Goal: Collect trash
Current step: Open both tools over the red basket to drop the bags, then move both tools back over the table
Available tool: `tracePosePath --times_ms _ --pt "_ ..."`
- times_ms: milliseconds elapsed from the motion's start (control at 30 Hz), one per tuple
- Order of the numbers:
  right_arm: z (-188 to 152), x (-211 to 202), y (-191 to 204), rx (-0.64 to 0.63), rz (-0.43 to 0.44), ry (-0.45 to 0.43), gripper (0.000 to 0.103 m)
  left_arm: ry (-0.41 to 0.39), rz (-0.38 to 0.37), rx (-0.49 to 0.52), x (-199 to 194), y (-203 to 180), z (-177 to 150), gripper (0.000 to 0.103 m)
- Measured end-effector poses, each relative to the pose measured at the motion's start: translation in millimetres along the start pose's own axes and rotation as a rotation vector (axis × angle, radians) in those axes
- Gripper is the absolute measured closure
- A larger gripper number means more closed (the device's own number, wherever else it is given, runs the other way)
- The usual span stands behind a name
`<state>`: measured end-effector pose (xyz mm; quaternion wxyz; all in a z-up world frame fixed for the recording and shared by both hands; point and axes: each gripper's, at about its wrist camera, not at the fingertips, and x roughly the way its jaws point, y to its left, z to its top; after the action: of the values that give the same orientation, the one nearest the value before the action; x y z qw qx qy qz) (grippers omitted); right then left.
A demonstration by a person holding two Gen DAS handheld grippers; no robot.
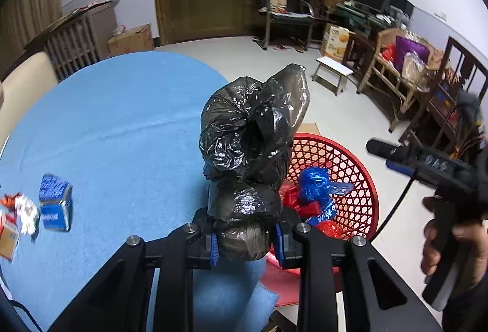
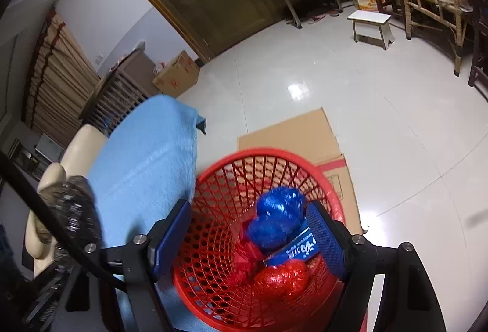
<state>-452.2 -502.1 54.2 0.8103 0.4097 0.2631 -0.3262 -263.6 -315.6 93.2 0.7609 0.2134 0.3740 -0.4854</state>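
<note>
Left gripper pinches your crumpled black plastic bag; right gripper gapes empty. Release early and it misses the red lattice basket

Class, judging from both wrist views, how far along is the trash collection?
Done: a blue bag and red bags lie in the red basket. In hand: the left claw grips a black bag. The right claw is open over the basket. Left: a blue box and wrappers on the table.
</note>
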Motion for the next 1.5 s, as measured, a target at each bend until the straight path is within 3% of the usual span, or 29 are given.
tracePosePath --times_ms 167,267,333,367,500,633,867,1033,1233,1500 --pt "10 -19 3 -0.004 0.014 -0.061 0.022 0.016 -0.04 0.076 14 -30 10 0.074" --pt "14 -31 1 0.008 0.013 -0.099 0.022 0.078 -0.073 0.102 34 -46 12 0.066" --pt "17 -38 -2 0.021 0.014 -0.116 0.022 0.101 -0.06 0.108 47 -51 13 0.028" --pt "18 -41 -4 0.029 0.018 -0.123 0.022 0.111 -0.039 0.104 53 -51 14 0.025" --pt "20 -50 -4 0.03 0.017 -0.139 0.022 0.08 -0.047 0.049 42 -34 16 0.025" --pt "19 -48 0 0.038 0.034 -0.138 0.022 0.034 0.0 -0.002 22 -4 12 0.025" --pt "11 -27 38 -0.026 0.084 -0.083 0.022 0.003 0.113 -0.167 -19 73 -35 0.025" --pt "-8 -2 92 -0.124 0.137 -0.004 0.022 0.012 0.217 -0.32 -45 135 -83 0.025" --pt "-55 24 175 -0.306 0.203 0.114 0.022 -0.005 0.315 -0.52 -80 203 -139 0.025" --pt "-124 54 247 -0.501 0.234 0.286 0.022 -0.039 0.401 -0.668 -104 257 -180 0.025"
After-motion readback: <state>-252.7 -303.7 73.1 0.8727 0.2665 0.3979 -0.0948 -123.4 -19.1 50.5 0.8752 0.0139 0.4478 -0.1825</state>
